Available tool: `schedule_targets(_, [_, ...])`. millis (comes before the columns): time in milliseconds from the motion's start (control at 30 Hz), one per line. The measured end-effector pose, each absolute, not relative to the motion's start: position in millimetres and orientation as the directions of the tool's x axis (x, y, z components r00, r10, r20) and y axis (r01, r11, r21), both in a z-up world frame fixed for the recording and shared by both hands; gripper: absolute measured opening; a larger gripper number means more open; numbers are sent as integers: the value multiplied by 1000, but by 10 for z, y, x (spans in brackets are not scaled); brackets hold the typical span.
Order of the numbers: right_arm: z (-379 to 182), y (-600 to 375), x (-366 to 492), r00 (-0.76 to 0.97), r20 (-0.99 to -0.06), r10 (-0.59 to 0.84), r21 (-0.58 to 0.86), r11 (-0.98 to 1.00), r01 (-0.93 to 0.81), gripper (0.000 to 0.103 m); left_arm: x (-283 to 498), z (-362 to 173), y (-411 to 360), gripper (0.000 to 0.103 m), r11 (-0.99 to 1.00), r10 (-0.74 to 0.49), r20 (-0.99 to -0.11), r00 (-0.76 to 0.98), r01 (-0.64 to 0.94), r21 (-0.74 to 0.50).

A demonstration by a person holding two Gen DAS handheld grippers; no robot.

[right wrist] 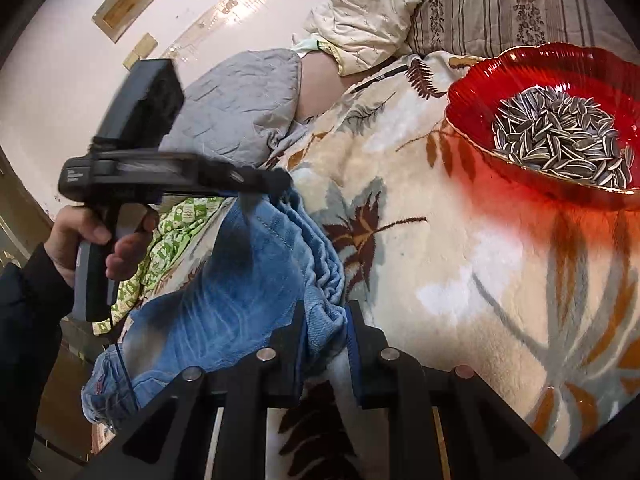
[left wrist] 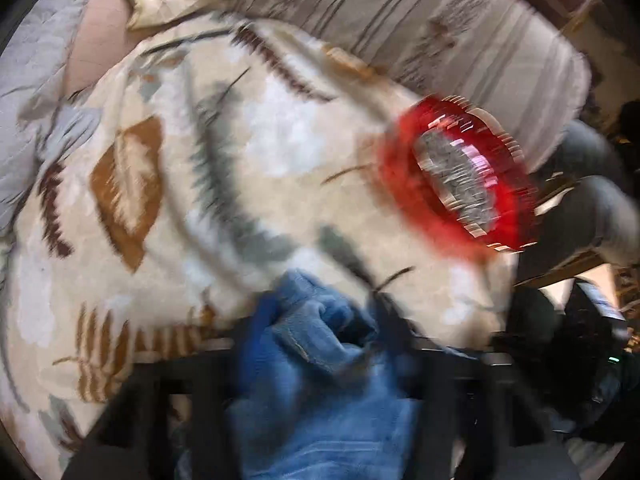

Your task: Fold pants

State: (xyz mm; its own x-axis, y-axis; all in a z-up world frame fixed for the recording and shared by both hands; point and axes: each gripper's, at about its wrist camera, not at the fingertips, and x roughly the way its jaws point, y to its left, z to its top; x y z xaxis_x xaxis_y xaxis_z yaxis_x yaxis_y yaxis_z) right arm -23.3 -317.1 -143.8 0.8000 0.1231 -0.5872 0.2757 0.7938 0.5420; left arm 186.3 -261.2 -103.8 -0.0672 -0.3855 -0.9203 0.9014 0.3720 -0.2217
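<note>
- Right wrist view, far left: my left hand (right wrist: pixel 90 236) in a dark sleeve grips the handle of the left gripper (right wrist: pixel 276 184), whose tips reach down to the upper edge of the pants (right wrist: pixel 248 280).
- The pants are blue denim, bunched in a heap on the floral blanket (right wrist: pixel 440 260). The long axis runs from the lower left, where one end hangs near the bed edge, up and rightward to the folded edge under the left gripper.
- Behind the pants: a green patterned cloth (right wrist: pixel 176 232), a grey quilt (right wrist: pixel 244 104) and a cream pillow (right wrist: pixel 368 20).
- Centre bottom: my right gripper (right wrist: pixel 326 340), jaws narrow, pads pinching the lower right edge of the denim.
- Right: a red bowl (right wrist: pixel 480 92) of sunflower seeds (right wrist: pixel 560 136) sits on the blanket, well apart from the pants.
- Left wrist view, heavily blurred: blanket (left wrist: pixel 200 160) at left, denim (left wrist: pixel 320 340) bunched at bottom centre between my left gripper's fingers; jaws partly closed on the fabric, though the blur leaves pad contact unclear.
- Red bowl (left wrist: pixel 400 184) at right, smeared.
</note>
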Motion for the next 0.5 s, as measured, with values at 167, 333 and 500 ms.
schedule_targets(167, [-1419,-3136,-215,795,-596,111,524,804,281,19,1859,-1032,-2574,28,388,-399,-916,-38,898,-206])
schedule_targets(333, [-1283,-3073,-253,818,-568,88,507,821,264,19,1697,-818,-2412,14,392,-444,-895,43,908,-150])
schedule_targets(500, [-1106,-3097,-253,850,-522,75,510,826,240,18,1696,-615,-2436,13,416,-476,-872,110,902,-114])
